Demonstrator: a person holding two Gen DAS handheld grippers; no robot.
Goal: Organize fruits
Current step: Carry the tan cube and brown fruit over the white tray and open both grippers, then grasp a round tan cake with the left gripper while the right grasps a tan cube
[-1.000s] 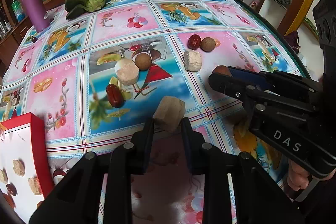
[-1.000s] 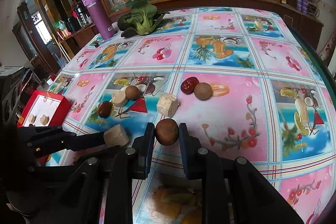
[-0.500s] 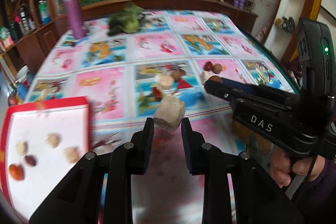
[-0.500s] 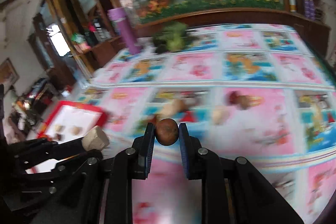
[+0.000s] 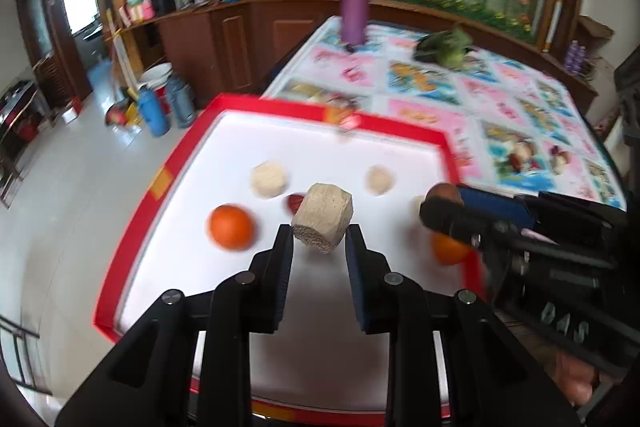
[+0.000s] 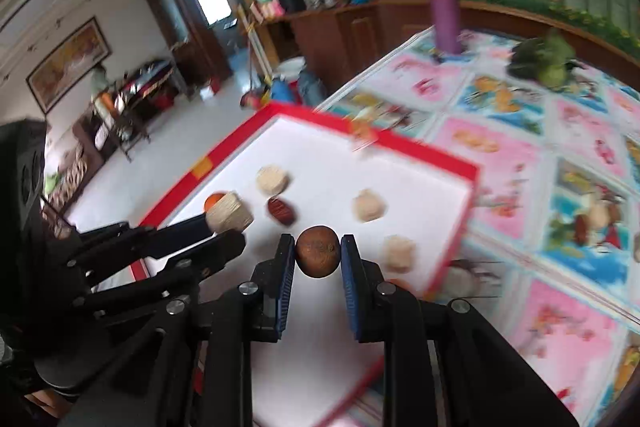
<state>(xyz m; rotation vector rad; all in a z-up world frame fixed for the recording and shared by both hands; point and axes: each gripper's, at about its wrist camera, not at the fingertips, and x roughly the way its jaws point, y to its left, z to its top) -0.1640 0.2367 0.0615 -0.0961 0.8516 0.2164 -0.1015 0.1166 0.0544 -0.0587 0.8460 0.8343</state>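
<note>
Both claws have moved from the tabletop to above the red tray (image 5: 132,239). Left claw (image 5: 319,241) grips the beige block (image 5: 322,217); right claw (image 6: 319,255) grips the brown fruit (image 6: 318,256), probably for release.

Block (image 5: 322,217): tan, rough cylinder, tilted, pinched in my left jaws above the tray (image 5: 168,179)
Brown fruit (image 6: 318,256): round, pinched in my right jaws above the tray
Tray: red rim, white floor, holding oranges (image 5: 232,227), pale blocks (image 5: 269,180), a date (image 6: 281,211)
</note>
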